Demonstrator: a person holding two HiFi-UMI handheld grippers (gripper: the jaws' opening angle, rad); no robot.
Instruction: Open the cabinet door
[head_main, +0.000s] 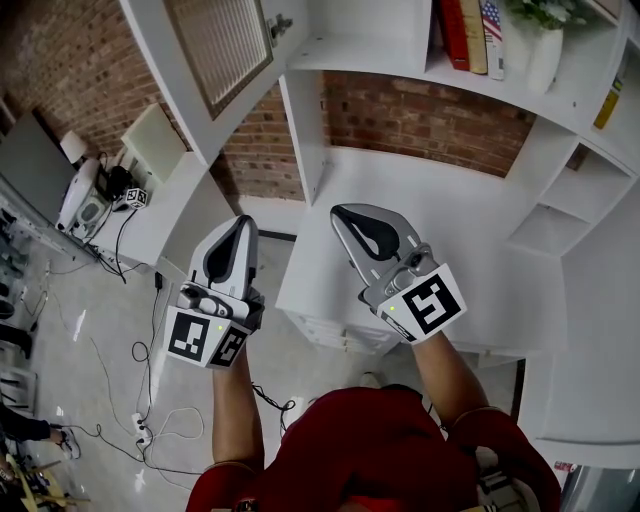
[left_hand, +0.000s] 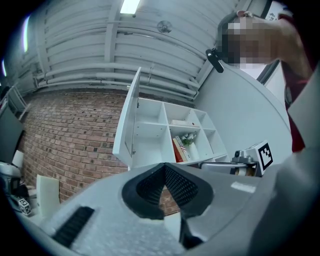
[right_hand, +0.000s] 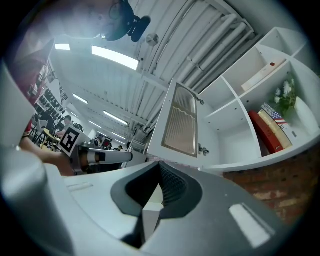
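Note:
The white cabinet door (head_main: 210, 50) with a ribbed glass panel stands swung open at the upper left, its hinge (head_main: 280, 24) showing at the shelf unit. The left gripper view has the door (left_hand: 127, 125) edge-on. From the right gripper view the door's (right_hand: 180, 122) panel faces me. Both grippers hang below the cabinet, apart from the door, pointing slightly upward. My left gripper (head_main: 243, 222) is shut with nothing in it, tips together (left_hand: 164, 167). My right gripper (head_main: 345, 212) is shut and empty as well (right_hand: 159, 167).
The open shelves hold red books (head_main: 463, 32) and a white vase with a plant (head_main: 545, 50). A white desk top (head_main: 470, 230) lies under the right gripper, with a brick wall (head_main: 420, 120) behind. Cables (head_main: 150, 420) trail on the floor at left, near a monitor (head_main: 30, 165).

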